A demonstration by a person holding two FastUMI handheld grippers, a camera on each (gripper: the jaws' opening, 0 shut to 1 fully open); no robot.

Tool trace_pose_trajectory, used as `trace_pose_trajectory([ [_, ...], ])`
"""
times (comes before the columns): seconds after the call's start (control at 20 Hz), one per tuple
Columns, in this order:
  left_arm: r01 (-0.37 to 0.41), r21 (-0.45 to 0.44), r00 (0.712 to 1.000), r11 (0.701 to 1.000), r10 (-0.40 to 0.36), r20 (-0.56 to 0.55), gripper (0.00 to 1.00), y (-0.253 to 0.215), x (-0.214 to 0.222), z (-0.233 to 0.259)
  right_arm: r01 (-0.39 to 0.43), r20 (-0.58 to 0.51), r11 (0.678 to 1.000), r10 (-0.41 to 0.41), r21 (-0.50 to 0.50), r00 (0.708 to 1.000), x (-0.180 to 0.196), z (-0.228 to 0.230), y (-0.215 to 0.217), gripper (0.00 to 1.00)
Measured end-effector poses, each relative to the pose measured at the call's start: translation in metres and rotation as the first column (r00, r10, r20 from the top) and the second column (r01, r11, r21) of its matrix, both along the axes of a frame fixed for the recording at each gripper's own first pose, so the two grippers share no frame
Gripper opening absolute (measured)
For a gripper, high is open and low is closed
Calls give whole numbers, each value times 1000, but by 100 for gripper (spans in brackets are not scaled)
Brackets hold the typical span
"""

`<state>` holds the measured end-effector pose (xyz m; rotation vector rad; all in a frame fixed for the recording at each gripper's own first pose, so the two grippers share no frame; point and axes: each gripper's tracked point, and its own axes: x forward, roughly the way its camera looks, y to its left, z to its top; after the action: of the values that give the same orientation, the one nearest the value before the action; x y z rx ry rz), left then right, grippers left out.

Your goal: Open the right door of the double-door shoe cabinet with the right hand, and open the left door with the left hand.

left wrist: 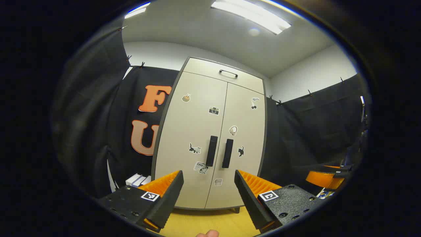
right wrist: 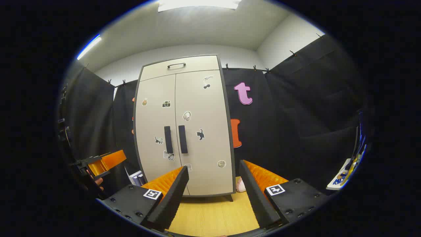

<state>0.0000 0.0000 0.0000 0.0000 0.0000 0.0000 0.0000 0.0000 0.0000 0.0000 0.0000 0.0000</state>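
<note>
Black cloth (right wrist: pixel 296 108) drapes white walls (left wrist: pixel 315 72) under ceiling strip lights (left wrist: pixel 250 14), above a yellow wood floor (right wrist: pixel 210 214).

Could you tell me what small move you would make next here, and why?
Probably bring the right gripper forward toward the right door handle. Both cabinet doors look shut, both grippers stand open and well short of the cabinet, and the task names the right door first.

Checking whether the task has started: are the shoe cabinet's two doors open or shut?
Shut. Both doors lie flush, edges meeting at the centre seam beside the two black handles.
</note>
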Motion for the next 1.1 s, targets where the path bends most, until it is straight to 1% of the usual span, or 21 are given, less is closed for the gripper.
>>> trace_pose_trajectory([
  [0.35, 4, -4, 1000, 1000, -4, -8, 95, 0, 4, -6, 3, 0, 1000, -3, 1, 1000, 2, -1, -2, 99],
  [1.1, -16, -1, 1000, 1000, 16, -11, 95, 6, 1, -7, 11, 3, 1000, -11, 7, 1000, -3, -1, -2, 99],
])
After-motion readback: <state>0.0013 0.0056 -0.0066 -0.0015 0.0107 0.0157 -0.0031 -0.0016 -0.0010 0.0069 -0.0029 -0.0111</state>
